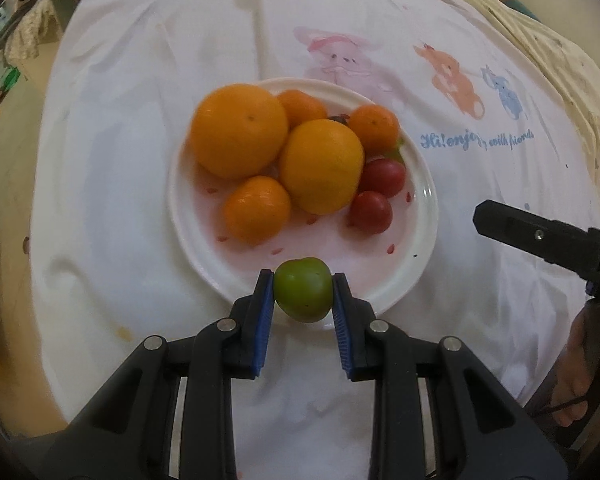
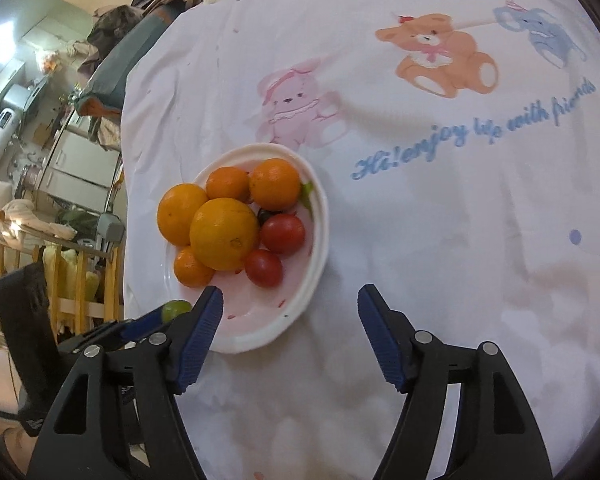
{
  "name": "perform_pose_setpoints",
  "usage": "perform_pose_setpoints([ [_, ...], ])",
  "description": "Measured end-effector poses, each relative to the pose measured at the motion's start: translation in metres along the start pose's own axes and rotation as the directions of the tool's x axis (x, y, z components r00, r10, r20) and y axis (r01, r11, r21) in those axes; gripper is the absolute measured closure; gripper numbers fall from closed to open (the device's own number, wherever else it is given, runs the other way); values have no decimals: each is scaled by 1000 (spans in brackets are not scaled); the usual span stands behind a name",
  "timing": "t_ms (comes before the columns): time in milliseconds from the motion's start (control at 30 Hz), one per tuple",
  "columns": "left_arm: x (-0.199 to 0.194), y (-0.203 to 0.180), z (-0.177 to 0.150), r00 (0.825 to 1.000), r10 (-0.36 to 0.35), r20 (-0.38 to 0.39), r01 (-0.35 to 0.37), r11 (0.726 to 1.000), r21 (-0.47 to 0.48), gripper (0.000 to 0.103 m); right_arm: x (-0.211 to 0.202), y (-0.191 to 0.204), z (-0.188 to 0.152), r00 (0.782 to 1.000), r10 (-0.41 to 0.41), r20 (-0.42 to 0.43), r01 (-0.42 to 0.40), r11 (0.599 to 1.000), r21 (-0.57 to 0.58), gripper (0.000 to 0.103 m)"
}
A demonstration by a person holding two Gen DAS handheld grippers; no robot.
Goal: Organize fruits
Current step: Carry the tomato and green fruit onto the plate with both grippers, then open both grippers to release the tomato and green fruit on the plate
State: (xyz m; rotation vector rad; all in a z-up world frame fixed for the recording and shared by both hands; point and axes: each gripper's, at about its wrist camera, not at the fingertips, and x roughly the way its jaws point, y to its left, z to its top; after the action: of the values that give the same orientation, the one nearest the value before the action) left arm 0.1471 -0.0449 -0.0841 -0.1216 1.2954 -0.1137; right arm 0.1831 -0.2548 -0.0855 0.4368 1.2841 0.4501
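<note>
Green fruit held at the plate's near rim

The left gripper [image 1: 303,280] clamped a green fruit [image 1: 303,295] between its blue pads, just above the near rim of the white plate [image 1: 424,208]. Ahead of it lay oranges [image 1: 238,136] and red tomatoes [image 1: 370,212]. The right gripper [image 2: 290,300] stood wide and empty over the cloth [image 2: 440,240], plate ahead-left.
</note>
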Motion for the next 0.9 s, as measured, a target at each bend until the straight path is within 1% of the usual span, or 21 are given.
perform_pose_setpoints([
  [167, 10, -3, 9, 1000, -25, 13, 25, 999, -36, 78, -3, -4, 2, 1000, 11, 1, -11, 1000, 24, 30],
  [300, 19, -3, 12, 999, -45, 5, 45, 997, -62, 78, -6, -2, 3, 1000, 14, 14, -14, 1000, 21, 30],
  [400, 23, -4, 12, 999, -43, -18, 41, 997, -63, 77, -6, -3, 3, 1000, 8, 14, -8, 1000, 21, 30],
  [433, 25, -4, 12, 999, -41, -23, 40, 997, -61, 75, -6, -3, 4, 1000, 7, 13, -8, 1000, 25, 30],
  [467, 25, -4, 12, 999, -35, -25, 33, 998, -57, 69, -6, -4, 3, 1000, 8, 12, -8, 1000, 28, 30],
  [533, 24, -6, 10, 1000, -26, -17, 25, 998, -51, 32, -6, -4, 4, 1000, 5, 12, -5, 1000, 26, 30],
  [567, 23, -6, 10, 1000, -23, -8, 22, 998, -51, 26, -6, -3, 4, 1000, 3, 14, -3, 1000, 25, 30],
  [600, 19, -7, 9, 1000, -16, 9, 16, 999, -45, 22, -7, -4, 4, 1000, 1, 15, -1, 1000, 24, 30],
  [667, 14, -9, 10, 1000, -11, 21, 11, 1000, -29, 22, -9, -4, 3, 1000, -1, 18, 0, 1000, 25, 30],
  [733, 4, -9, 8, 999, -22, 30, 22, 1000, -21, 22, -13, -4, 2, 1000, -3, 27, 2, 1000, 26, 30],
  [800, -9, -8, 4, 998, -18, 59, 19, 1000, -18, 22, -20, -2, 1, 999, -13, 44, 12, 1000, 11, 30],
  [833, -17, -6, 1, 997, -9, 74, 10, 1000, -16, 22, -24, 0, 0, 998, -21, 56, 21, 1000, -1, 30],
  [900, -35, -1, -4, 992, 34, 120, -33, 999, -14, 22, -32, 7, -4, 996, -43, 81, 47, 998, -37, 27],
])
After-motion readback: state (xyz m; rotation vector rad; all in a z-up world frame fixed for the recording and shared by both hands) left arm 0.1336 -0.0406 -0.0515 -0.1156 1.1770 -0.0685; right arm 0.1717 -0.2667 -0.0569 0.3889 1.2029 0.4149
